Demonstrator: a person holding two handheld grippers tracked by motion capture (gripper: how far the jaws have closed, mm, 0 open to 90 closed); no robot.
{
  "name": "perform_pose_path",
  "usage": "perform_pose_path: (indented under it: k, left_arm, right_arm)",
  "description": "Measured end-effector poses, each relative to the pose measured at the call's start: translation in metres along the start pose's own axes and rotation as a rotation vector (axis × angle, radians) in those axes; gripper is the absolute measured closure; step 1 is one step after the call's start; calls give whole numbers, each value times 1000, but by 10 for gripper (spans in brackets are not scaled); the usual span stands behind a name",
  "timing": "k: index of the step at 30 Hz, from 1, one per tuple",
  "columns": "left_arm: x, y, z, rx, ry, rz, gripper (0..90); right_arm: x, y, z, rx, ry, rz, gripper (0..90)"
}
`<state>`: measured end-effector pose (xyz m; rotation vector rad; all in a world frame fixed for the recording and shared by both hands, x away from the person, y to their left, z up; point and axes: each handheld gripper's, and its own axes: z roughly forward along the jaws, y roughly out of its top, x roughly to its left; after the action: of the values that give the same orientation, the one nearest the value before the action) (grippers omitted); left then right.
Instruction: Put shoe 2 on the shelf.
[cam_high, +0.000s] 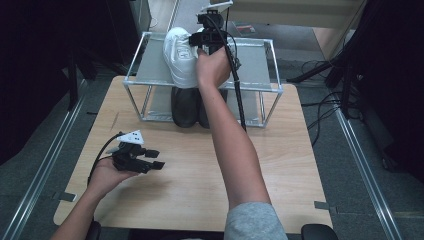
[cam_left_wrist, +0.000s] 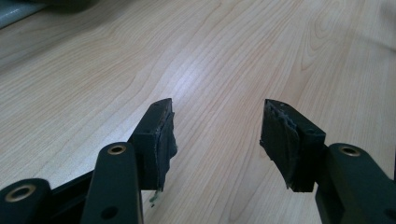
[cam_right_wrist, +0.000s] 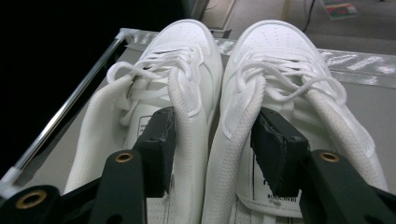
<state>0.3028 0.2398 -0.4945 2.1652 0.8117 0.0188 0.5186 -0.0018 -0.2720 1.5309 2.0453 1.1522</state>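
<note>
Your right gripper (cam_high: 200, 41) is up at the top shelf of the metal rack (cam_high: 260, 86), which stands at the far edge of the wooden table (cam_high: 190, 200). The pair of white sneakers (cam_high: 179, 55) sits on that shelf, side by side, toes pointing away from you.

In the right gripper view each jaw is inside a shoe opening — one in the left sneaker (cam_right_wrist: 154, 93), the other in the right sneaker (cam_right_wrist: 289, 79) — with the two inner collars standing between them. The jaws stand spread; the pads do not look pressed against the collars, though the left pad sits just beside the padding of its shoe. The two inner collars touch each other along most of their length. Laces are tied on both shoes.

On the rack's lower level, below the white pair, dark shoes (cam_high: 186, 106) stand — details too dim to make out.

Your left gripper (cam_high: 156, 159) rests low over the table near your side, well apart from the rack, held in your left hand (cam_high: 107, 175). In the left gripper view its jaws are wide apart with nothing but bare wood grain between them.
</note>
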Motion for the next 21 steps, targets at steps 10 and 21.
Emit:
perform_pose_path:
  k: [10,21]
  left_arm:
    - [1,1,1,7,7,-3,445]
    - [1,2,2,10,9,-1,444]
  right_arm:
    - [-13,-2,-10,11,89,-82,488]
    - [-23,-1,-30,15,135,-125,454]
